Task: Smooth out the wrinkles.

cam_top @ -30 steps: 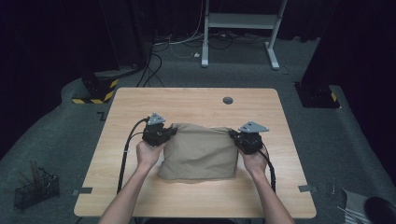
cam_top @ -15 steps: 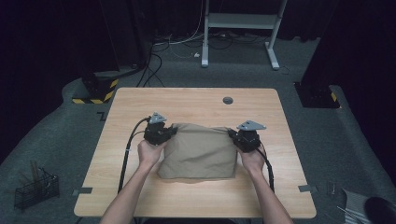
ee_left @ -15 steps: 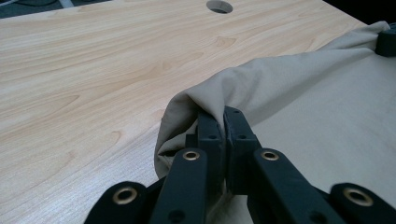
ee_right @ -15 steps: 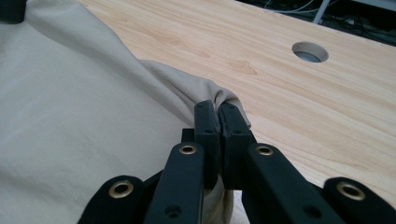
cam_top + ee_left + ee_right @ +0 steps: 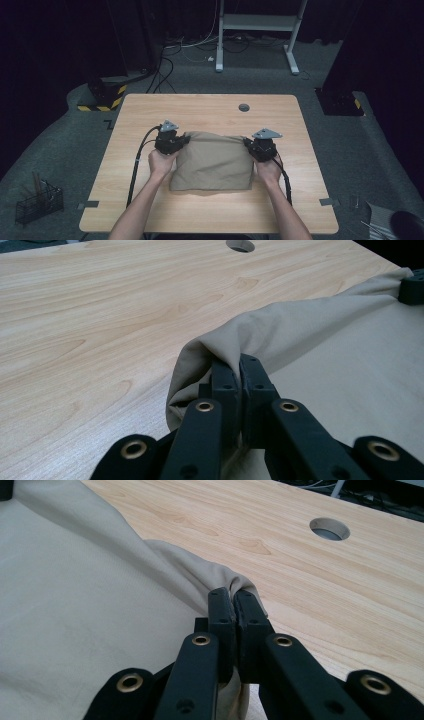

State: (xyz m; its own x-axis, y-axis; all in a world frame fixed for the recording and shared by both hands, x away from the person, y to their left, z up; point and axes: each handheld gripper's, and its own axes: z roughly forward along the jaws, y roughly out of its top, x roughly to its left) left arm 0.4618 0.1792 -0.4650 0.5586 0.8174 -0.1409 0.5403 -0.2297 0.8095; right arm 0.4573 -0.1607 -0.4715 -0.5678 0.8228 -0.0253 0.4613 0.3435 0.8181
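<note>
Beige cloth [image 5: 212, 161] lying folded at centre of the desk [image 5: 150, 110], in the middle of the high view. Left gripper [image 5: 175, 143] clenched on its upper left corner, right gripper [image 5: 254, 148] clenched on its upper right corner. Thin bite at each pinch: likely to slip free if pulled apart hard. Uneven lifting could skew the fold or drag the cloth off square.

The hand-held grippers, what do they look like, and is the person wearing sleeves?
Each hand-held gripper, left and right, is black, topped by a grey three-cornered plate, trailing a black cable. The jaw links carry brass-coloured rivets. The forearms are bare, no sleeves.
</note>
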